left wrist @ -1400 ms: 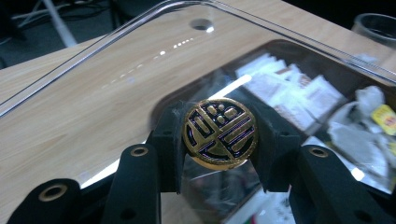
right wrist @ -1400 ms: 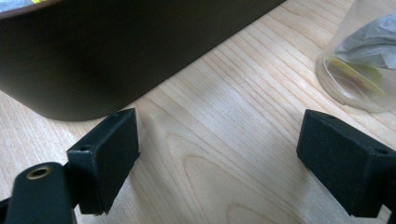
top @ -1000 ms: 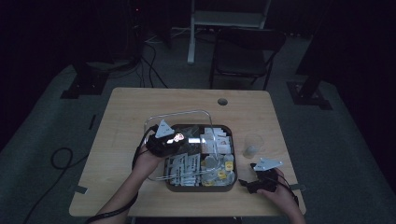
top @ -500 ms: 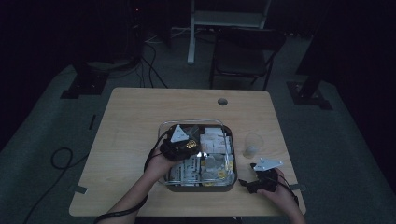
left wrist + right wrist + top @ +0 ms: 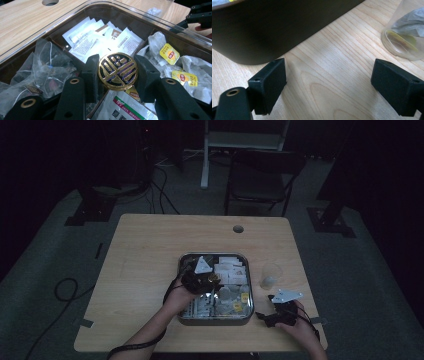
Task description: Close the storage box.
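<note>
The left gripper [image 5: 117, 71] squeezes a round gold disc [image 5: 117, 70] with dark lines on it, held over the tray [image 5: 152, 18] of tea bags. The right gripper [image 5: 329, 82] is wide open, holding nothing, on the worktop [image 5: 324, 82].

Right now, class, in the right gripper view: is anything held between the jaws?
No: the right gripper has its jaws wide apart over the bare table.

Left gripper [image 5: 117, 72]: jaws clamped on round gold-and-black lid [image 5: 117, 71] | below: clear compartment tray [image 5: 75, 17] | contents: white sachets [image 5: 100, 40], yellow-tagged tea bags [image 5: 170, 53], mesh tea bags [image 5: 47, 65] | surface: wooden table [image 5: 22, 17]
</note>
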`<action>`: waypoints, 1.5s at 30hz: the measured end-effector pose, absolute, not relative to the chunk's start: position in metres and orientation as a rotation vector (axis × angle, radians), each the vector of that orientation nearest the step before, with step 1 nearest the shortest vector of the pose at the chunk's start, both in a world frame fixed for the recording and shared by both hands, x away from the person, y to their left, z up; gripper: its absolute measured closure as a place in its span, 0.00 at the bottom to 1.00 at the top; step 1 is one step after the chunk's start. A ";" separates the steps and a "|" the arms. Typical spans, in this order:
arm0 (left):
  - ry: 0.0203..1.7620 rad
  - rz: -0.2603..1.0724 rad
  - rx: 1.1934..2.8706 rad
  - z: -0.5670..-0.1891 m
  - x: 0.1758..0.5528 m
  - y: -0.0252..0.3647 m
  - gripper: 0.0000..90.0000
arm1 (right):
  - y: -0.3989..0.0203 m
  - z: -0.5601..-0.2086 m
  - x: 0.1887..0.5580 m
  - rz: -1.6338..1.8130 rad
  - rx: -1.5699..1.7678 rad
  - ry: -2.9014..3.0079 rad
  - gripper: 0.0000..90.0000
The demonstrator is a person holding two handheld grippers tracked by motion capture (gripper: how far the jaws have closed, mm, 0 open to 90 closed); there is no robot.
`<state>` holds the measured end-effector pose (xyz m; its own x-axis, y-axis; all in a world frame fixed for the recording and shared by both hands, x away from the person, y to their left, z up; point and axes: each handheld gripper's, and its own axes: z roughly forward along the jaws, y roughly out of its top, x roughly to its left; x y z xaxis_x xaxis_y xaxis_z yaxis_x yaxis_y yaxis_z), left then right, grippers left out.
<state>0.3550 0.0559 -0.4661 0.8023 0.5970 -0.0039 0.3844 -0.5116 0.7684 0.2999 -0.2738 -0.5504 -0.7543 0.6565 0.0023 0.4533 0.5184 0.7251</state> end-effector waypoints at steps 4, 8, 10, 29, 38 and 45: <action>0.724 0.324 2.172 -0.469 0.358 0.055 0.66 | -0.274 -0.550 0.300 1.070 0.933 2.490 0.14; 0.722 0.327 2.191 -0.472 0.361 0.051 0.66 | -0.274 -0.550 0.300 1.069 0.932 2.489 0.14; 0.718 0.328 2.190 -0.473 0.361 0.050 0.66 | -0.274 -0.550 0.300 1.069 0.932 2.489 0.14; 0.716 0.314 2.194 -0.478 0.361 0.050 0.66 | -0.274 -0.550 0.300 1.070 0.931 2.489 0.14; 0.702 0.326 2.195 -0.478 0.361 0.049 0.66 | -0.274 -0.550 0.300 1.070 0.931 2.489 0.14; 0.714 0.305 2.174 -0.479 0.362 0.050 0.61 | -0.274 -0.550 0.300 1.070 0.931 2.489 0.14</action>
